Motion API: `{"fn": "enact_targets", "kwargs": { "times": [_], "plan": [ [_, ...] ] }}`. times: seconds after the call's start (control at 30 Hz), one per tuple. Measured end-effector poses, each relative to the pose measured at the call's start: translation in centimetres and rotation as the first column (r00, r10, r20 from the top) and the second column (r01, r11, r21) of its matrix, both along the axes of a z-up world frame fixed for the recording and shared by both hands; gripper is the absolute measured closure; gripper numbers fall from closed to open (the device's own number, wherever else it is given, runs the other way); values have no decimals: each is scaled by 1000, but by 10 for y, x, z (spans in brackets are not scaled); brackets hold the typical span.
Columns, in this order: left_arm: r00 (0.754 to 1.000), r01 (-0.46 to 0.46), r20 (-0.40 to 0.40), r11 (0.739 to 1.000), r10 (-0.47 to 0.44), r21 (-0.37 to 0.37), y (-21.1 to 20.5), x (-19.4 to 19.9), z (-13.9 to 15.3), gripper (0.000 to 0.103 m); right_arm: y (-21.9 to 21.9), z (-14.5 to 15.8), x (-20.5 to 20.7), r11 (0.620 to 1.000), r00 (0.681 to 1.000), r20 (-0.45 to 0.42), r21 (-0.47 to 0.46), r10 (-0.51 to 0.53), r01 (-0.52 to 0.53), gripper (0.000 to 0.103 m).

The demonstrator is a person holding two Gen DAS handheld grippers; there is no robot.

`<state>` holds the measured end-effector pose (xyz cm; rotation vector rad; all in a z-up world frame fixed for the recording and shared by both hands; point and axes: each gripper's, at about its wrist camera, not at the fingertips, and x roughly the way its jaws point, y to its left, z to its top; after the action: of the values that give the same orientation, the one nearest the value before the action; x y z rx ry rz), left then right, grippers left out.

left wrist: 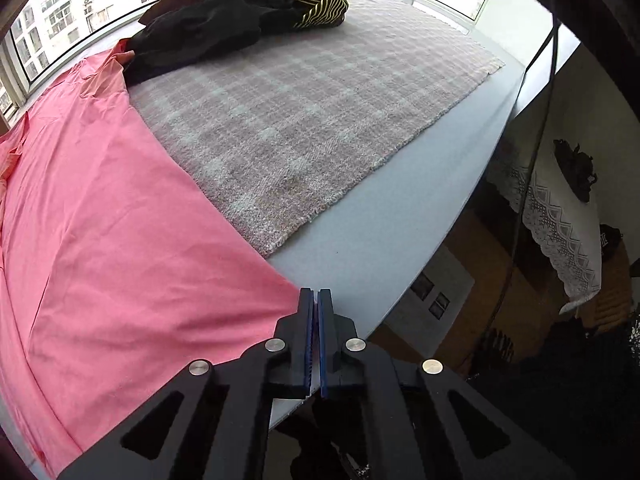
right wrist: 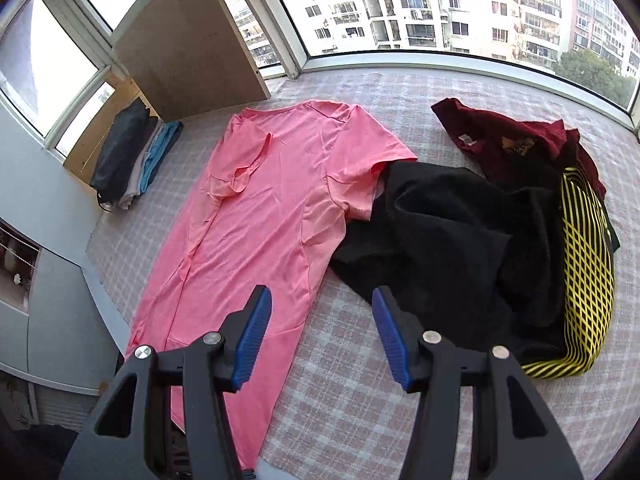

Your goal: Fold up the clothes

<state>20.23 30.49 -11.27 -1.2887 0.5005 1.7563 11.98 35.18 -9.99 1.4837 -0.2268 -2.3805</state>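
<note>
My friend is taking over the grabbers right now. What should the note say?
Left gripper: shut beside the pink shirt's hem corner; can't tell if it pinches cloth.
Right gripper: open, holding nothing, above the shirt's lower part.
Pink shirt lies spread flat on the checked mat, not folded yet.
Black garment, maroon garment and yellow-striped garment wait in a heap.
Folded stack sits left.

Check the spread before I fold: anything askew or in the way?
The pink shirt lies flat, but one sleeve is folded onto the chest, and the other is partly under the black garment heaped beside it. The right tool hangs open above the hem.
</note>
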Motion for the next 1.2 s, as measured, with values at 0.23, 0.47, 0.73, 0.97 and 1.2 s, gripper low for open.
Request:
{"fn": "enact_targets", "kwargs": {
  "times": [0.23,0.47,0.73,0.97,1.2],
  "plan": [
    [975,-176,163,974,153,139,-40,-27,18,102,-2,-42,-139,992,1000,25,122,-11,8,50],
    [945,-301,199,928,259,220,-72,-45,37,102,15,-112,-218,977,979,175,204,-102,65,50],
    [931,-338,226,910,286,240,-84,-54,36,102,13,-125,-231,982,966,246,188,-77,30,50],
    [931,-336,235,909,280,248,-86,-56,34,102,-2,-132,-234,975,961,275,219,-34,-28,50],
    [927,-348,241,900,288,264,-91,-60,33,102,-14,-131,-233,983,950,311,171,4,-61,98]
  ]
}}
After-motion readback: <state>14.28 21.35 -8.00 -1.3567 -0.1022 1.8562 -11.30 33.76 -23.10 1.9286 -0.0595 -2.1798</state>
